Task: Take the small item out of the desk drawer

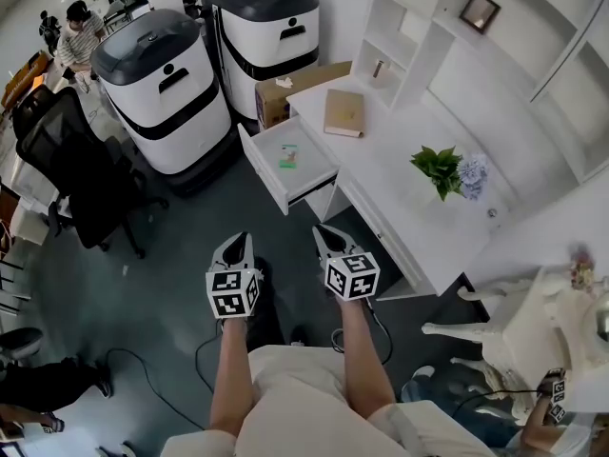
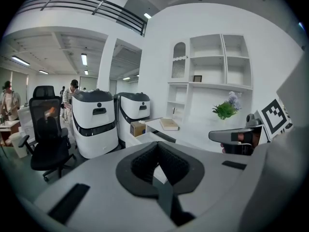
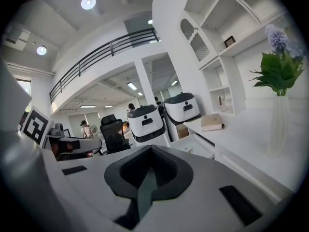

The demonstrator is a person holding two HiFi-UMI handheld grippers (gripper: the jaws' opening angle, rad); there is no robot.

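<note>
While the person faces the white desk, the head view shows the desk drawer pulled out with the small item, green and white, lying flat on its floor. The left gripper and right gripper hang side by side over the dark floor on the near side of the drawer, apart from it, both pointing its way. Each has its tips drawn to a single point. Beyond the drawer, a tan book rests on the desk, and a cardboard box sits just behind the drawer's far corner. Two white machines stand left of the drawer, with a black office chair further left again. A potted plant stands on the desk well right of the drawer.

From the left gripper view, the dark pads are pressed together with nothing caught between them. The open drawer shows just above the tips, and the right gripper juts in from its right.

From the right gripper view, the jaws are likewise pressed together and empty. The drawer lies just right of the tips, its contents too small to make out, and the left gripper sits off to its left.
</note>
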